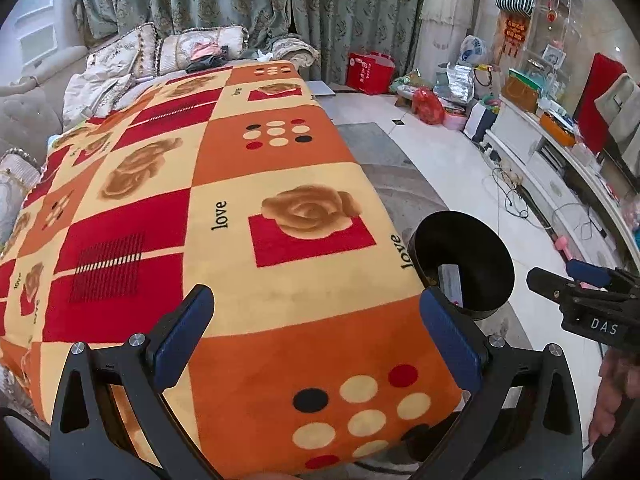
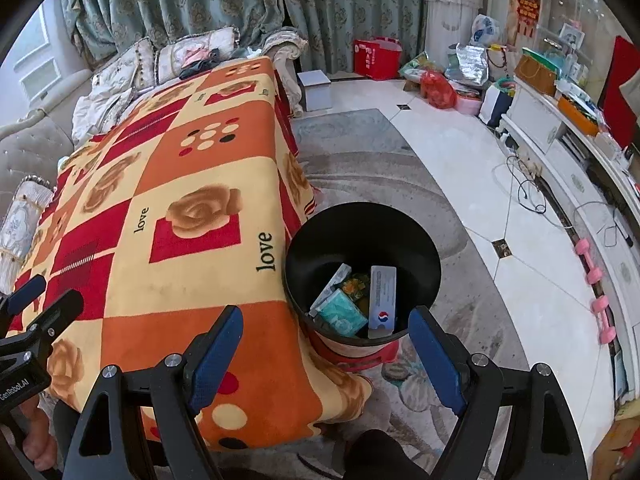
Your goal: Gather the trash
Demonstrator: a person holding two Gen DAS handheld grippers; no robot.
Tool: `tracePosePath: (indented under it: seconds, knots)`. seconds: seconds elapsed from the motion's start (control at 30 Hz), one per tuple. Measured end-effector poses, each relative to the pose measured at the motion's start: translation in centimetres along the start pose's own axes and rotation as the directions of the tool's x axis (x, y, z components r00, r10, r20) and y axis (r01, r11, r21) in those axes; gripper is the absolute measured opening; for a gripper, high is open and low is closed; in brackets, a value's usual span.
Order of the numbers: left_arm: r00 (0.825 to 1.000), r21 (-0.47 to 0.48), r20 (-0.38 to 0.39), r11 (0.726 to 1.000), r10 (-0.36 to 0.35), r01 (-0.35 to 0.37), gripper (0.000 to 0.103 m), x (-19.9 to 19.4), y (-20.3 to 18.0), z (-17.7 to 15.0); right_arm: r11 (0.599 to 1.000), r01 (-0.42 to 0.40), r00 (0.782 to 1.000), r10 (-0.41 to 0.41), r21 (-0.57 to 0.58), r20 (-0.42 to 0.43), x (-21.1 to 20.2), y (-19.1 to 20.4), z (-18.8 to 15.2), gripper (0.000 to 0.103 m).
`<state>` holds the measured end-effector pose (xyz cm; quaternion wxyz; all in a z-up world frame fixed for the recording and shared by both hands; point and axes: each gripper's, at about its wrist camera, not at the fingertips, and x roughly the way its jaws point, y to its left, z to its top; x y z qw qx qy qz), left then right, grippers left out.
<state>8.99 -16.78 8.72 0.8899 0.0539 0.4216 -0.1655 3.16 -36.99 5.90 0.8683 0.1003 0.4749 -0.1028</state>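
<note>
A black trash bin [image 2: 362,236] stands on the floor at the table's near right corner; it also shows in the left wrist view [image 1: 466,248]. Inside lie a white Pepsi box [image 2: 382,300], a teal tissue pack [image 2: 342,314], a pale flat box [image 2: 332,286] and a small yellow wrapper [image 2: 356,286]. My right gripper [image 2: 326,360] is open and empty, just above and short of the bin's near rim. My left gripper [image 1: 316,336] is open and empty over the near end of the table, which is covered by an orange, red and cream blanket [image 1: 224,208]. The right gripper also shows in the left wrist view [image 1: 560,284].
A sofa with cushions [image 1: 132,56] lies beyond the table's left and far sides. A grey rug [image 2: 360,152] covers the floor. A white TV cabinet [image 2: 568,160] with cables, pink dumbbells [image 2: 596,280], bags and a red bag [image 2: 376,58] line the right wall.
</note>
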Motion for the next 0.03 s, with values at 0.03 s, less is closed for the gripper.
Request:
tracePosePath:
  seconds: [0.03]
  knots:
    - [1.000,-0.001,-0.004,1.000,-0.006,0.006,0.102,0.07,0.01,0.00,1.000,-0.001,1.000,0.001,0.002,-0.001,0.09,-0.01,-0.03,0.083]
